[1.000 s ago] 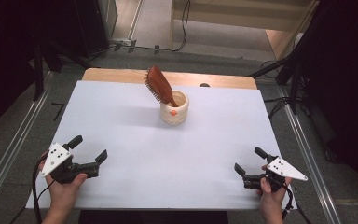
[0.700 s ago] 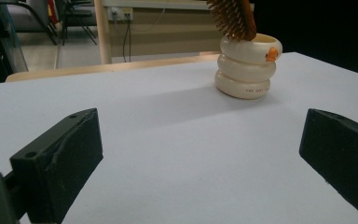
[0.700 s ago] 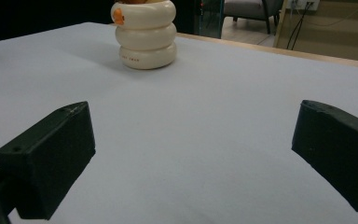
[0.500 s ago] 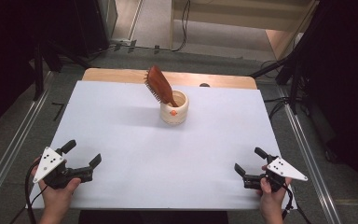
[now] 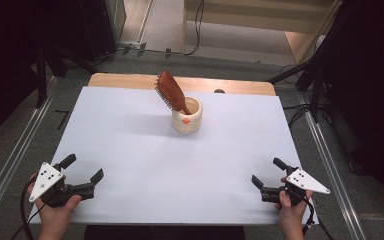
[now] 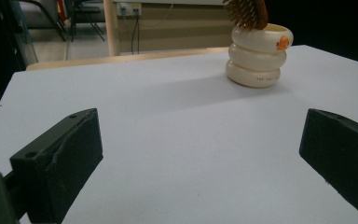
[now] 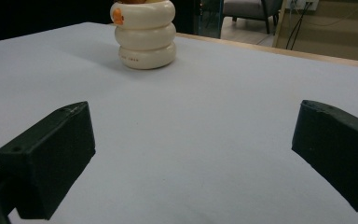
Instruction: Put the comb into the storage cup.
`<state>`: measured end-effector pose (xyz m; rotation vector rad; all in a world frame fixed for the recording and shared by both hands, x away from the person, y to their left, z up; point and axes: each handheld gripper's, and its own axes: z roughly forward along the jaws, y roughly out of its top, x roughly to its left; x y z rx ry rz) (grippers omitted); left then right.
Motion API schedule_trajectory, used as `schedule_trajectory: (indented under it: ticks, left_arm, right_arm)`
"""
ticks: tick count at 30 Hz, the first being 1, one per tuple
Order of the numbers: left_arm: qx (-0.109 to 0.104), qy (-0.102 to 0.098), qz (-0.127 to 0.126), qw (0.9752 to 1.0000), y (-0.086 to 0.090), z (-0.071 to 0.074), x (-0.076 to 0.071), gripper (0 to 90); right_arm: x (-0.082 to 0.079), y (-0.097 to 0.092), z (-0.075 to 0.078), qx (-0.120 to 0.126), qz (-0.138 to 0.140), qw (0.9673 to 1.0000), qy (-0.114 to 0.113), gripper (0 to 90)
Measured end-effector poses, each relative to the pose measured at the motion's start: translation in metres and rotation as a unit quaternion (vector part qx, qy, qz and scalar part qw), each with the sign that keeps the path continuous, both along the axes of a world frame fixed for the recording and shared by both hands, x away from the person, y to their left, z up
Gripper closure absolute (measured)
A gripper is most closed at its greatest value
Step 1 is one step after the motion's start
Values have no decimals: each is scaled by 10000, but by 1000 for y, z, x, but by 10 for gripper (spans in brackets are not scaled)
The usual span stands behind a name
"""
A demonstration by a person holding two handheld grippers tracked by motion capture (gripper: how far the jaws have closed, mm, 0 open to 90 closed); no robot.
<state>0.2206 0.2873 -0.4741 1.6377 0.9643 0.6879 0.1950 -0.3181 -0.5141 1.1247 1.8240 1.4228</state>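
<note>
High view: a brush point(image 5: 171, 92) stands in a cream cup point(image 5: 187, 115); left gripper point(image 5: 82, 174) and right gripper point(image 5: 268, 173) rest well apart, jaws wide, empty; nothing visibly left.

cream ringed cup point(image 5: 187, 118) upright (far table centre), brown hairbrush point(image 5: 171, 92) leaning inside.

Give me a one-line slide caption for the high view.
Both open grippers, left and right, rest near the table's front edge; brush stands in cup.

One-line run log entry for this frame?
left tongs: open, near-left corner | right tongs: open, near-right corner | brown wooden hairbrush: leaning in cream ringed ceramic holder, far centre
</note>
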Motion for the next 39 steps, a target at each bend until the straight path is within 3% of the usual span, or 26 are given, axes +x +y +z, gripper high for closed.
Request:
schedule_trajectory:
  ticks: [19, 22, 39]
  left_arm:
    - [21, 78, 355, 9993, 28, -7, -5, 0]
    - [-153, 213, 378, 9989, 30, -13, -1, 0]
    - [-137, 159, 170, 9996, 30, -17, -1, 0]
  right_arm:
    - [1, 0, 0, -18, 19, 10000, 5, 0]
    - [1, 0, 0, -22, 32, 10000, -1, 0]
    - [2, -1, -1, 17, 14, 10000, -5, 0]
